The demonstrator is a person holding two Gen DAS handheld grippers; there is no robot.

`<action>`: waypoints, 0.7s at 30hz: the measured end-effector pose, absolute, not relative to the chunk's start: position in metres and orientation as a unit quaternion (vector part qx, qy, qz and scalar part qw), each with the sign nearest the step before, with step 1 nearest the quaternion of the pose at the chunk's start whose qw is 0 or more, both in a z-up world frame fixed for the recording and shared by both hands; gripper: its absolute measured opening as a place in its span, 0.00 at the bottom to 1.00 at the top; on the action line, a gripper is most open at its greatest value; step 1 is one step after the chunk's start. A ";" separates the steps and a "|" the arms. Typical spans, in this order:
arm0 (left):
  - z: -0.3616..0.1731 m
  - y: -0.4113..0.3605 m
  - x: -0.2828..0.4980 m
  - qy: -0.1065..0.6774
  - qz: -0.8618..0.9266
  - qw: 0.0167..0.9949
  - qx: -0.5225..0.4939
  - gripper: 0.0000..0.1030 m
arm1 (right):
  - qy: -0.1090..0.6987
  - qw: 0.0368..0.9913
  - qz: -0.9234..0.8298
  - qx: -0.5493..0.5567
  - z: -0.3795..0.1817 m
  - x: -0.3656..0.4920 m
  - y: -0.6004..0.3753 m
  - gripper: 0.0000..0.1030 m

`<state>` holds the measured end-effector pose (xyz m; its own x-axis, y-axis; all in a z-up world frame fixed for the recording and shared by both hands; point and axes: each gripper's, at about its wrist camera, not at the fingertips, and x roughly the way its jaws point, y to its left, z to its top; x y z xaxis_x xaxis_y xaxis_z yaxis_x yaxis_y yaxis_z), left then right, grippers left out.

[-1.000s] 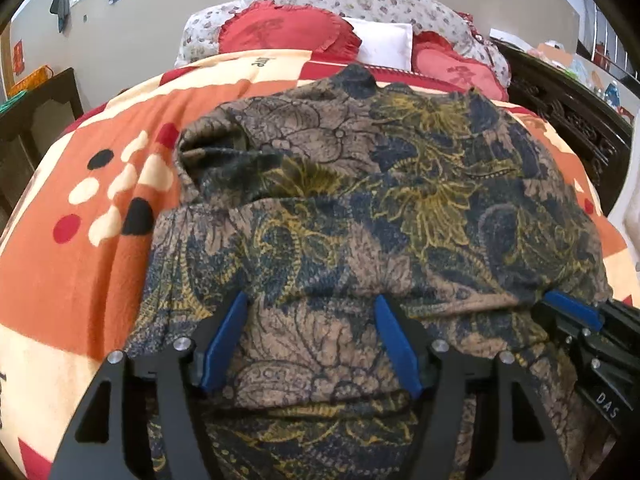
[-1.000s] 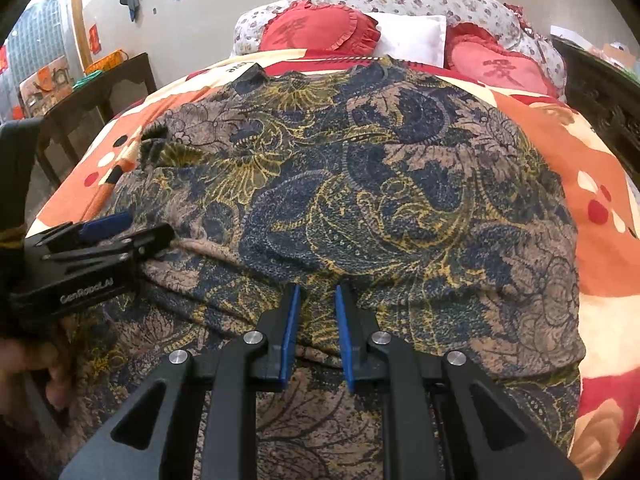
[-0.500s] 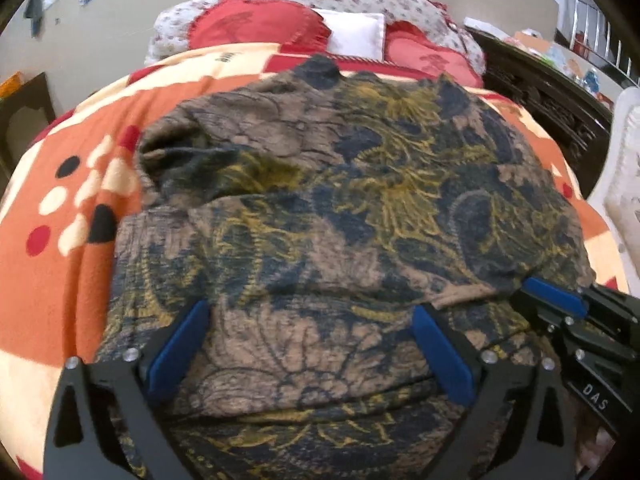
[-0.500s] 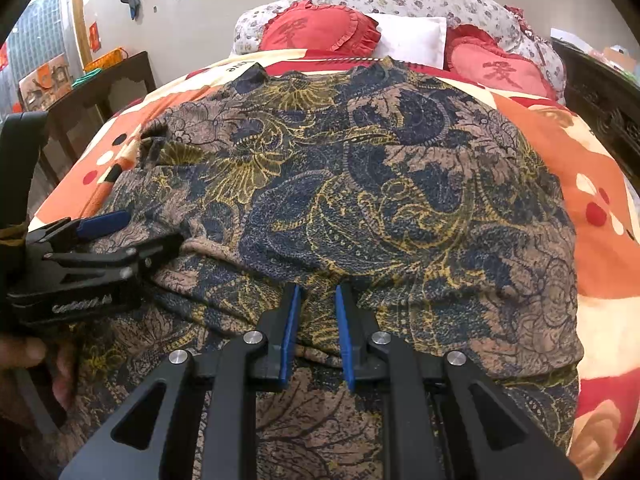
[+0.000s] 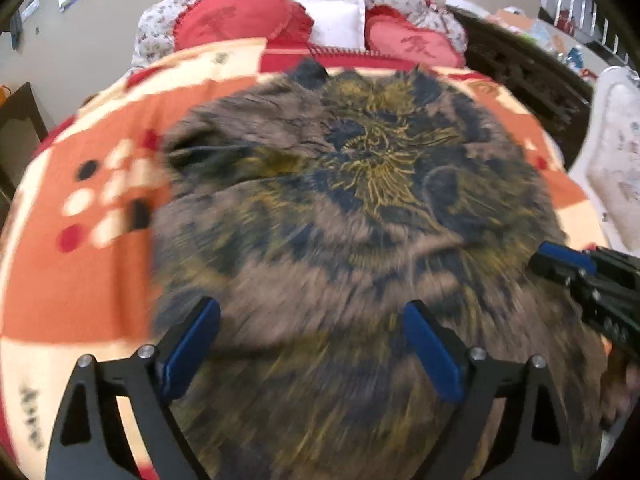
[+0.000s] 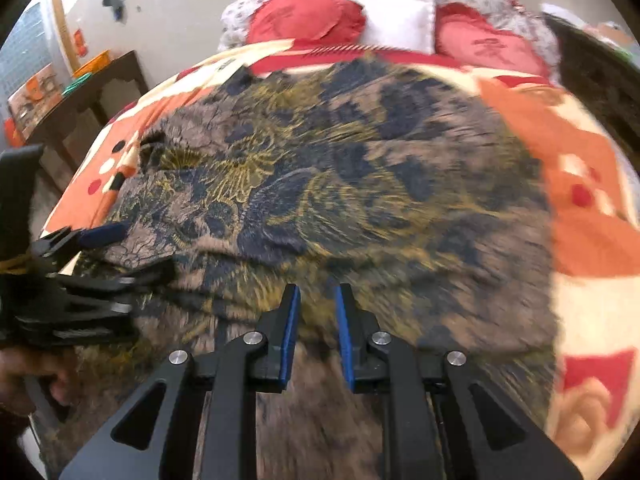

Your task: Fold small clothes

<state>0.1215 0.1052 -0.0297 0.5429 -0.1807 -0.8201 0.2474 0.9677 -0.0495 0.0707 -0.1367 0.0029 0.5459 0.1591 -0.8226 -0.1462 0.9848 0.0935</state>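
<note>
on the orange blanket (image 5: 80,280) lies the patterned garment (image 5: 360,200), spread flat. left gripper (image 5: 312,344) jaws wide, closing, gripping nothing. right gripper (image 6: 316,324) narrowly parted; grip unclear.

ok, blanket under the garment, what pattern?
Orange, cream and red blocks with dots; the blanket shows best in the left wrist view.

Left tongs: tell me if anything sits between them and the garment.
Nothing visible. The left tongs, closing a little from wide open, hang directly over the patterned garment on the blanket, pads not pressing it.
</note>
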 end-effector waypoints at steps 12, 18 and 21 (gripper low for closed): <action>-0.050 0.224 -0.057 0.532 -0.108 0.840 0.001 0.93 | 0.481 0.870 0.108 -0.002 -0.013 -0.095 -0.181 0.25; -0.042 0.228 -0.098 0.511 -0.185 0.836 -0.073 0.96 | 0.480 0.872 0.091 0.046 -0.018 -0.103 -0.190 0.30; -0.043 0.237 -0.107 0.510 -0.233 0.819 -0.121 0.96 | 0.475 0.876 0.082 0.028 -0.018 -0.105 -0.182 0.34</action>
<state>-0.1074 0.2366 -0.0433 0.3718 -0.5051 -0.7789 0.2581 0.8622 -0.4359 -0.1046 -0.1821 -0.0178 0.5353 0.1712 -0.8271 -0.1173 0.9848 0.1280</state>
